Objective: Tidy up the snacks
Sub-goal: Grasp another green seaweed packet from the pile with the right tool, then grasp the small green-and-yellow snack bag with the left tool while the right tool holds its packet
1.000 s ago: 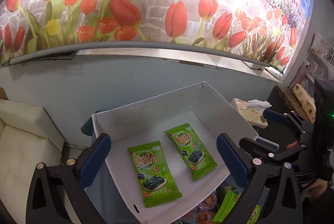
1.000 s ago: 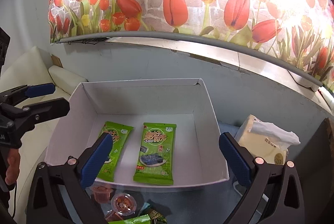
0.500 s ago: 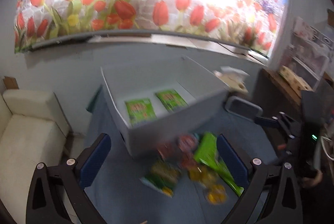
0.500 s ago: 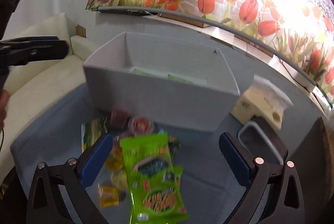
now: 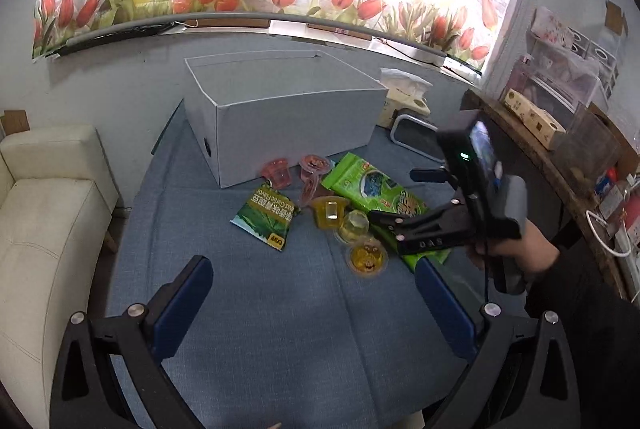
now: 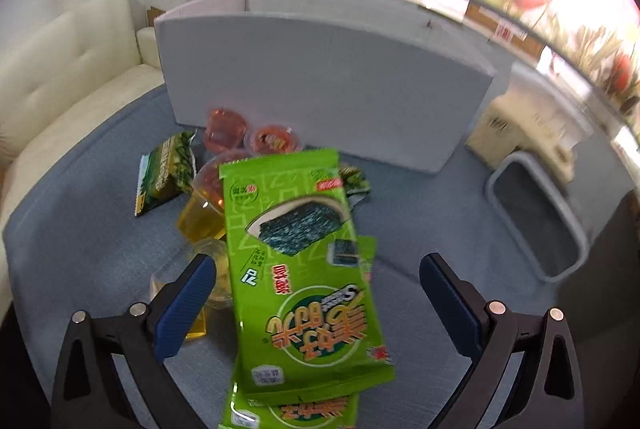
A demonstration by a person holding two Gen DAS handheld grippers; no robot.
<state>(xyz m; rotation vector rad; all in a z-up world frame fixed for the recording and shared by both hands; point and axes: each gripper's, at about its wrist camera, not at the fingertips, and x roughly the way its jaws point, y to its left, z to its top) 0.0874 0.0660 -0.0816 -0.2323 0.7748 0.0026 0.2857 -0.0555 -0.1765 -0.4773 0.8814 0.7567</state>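
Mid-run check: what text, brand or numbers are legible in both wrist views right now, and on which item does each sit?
"peas Garlic Flavor", partly cut off: dark green snack bag.
"S": top seaweed packet, seen upside down beside large yellow Chinese characters I cannot read reliably; its small print is too blurred.
Embossed marking, perhaps "DAS", unclear: right gripper.
Jelly cup lids: pictures only, no legible words.
White box: no text visible.

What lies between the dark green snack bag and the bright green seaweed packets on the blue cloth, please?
In the left wrist view, jelly cups lie clustered between the dark green bag and the seaweed packets.
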